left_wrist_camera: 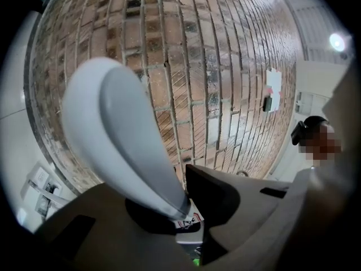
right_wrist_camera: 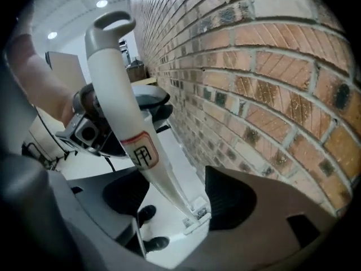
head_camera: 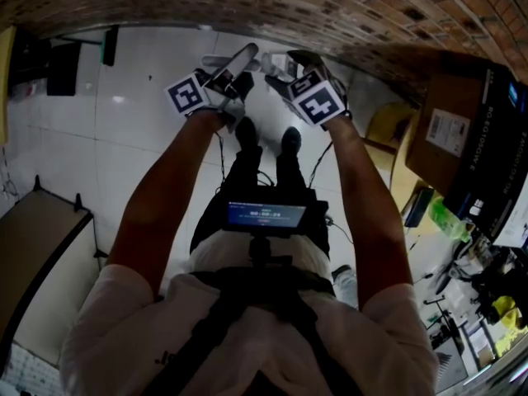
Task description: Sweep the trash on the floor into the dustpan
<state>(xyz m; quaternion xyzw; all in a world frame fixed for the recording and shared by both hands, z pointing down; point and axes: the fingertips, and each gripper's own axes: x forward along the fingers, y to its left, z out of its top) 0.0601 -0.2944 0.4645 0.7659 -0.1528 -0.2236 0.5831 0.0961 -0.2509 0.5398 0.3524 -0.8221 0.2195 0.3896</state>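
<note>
Only left hand-held gripper [left_wrist_camera: 186,208] clamps white handle [left_wrist_camera: 124,134]; right hand-held gripper [right_wrist_camera: 177,199] spread apart around it, so handle could pivot, slip.

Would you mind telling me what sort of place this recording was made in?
Probably an indoor workshop or storeroom: a bare brick wall, a white tiled floor, and a large cardboard box standing among clutter at the side.

White handle [left_wrist_camera: 124,140] end hidden between left gripper [left_wrist_camera: 181,206] jaws, brown board [head_camera: 37,254] cut by left edge
</note>
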